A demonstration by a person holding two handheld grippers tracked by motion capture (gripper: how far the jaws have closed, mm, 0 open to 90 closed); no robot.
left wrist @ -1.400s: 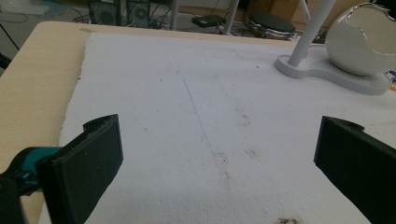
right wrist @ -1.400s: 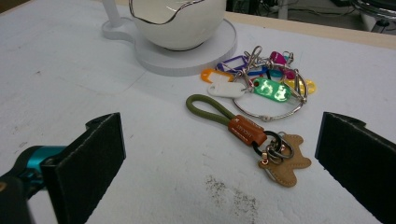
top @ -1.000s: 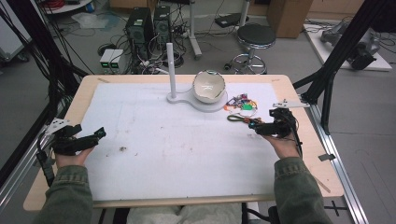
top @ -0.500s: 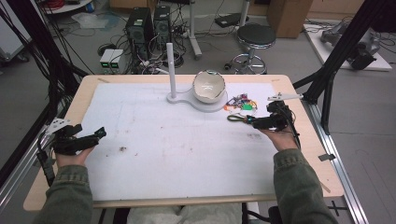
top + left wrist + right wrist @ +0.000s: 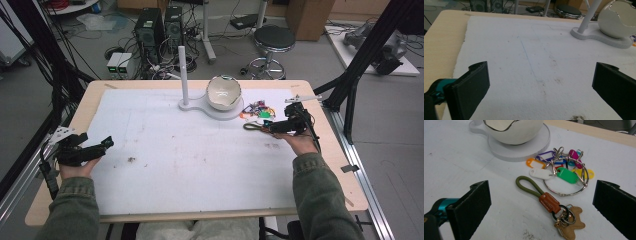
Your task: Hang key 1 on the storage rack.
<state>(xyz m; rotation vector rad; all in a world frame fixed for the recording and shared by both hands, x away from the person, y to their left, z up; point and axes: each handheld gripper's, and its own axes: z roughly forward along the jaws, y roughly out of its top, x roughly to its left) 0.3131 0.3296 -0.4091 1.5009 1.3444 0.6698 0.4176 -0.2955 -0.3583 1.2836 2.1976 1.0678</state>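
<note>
White paper covers the table (image 5: 320, 185), with cables and a stool on the floor behind. Right gripper (image 5: 274, 126) hovers just by the green loop keychain (image 5: 541, 195) — its jaws are wide open and hold nothing. That keychain lies flat beside a ring of colored tags (image 5: 564, 173), near the white bowl (image 5: 223, 93). It looks light and bendy — grab the leather middle. Left gripper (image 5: 97, 146) rests far off, open too.

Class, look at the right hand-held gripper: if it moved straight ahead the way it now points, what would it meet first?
Probably the olive loop keychain with its tan leather charm, lying between the open jaws of the right hand-held gripper. Beyond it lies the ring of coloured key tags; depth is uncertain.
</note>
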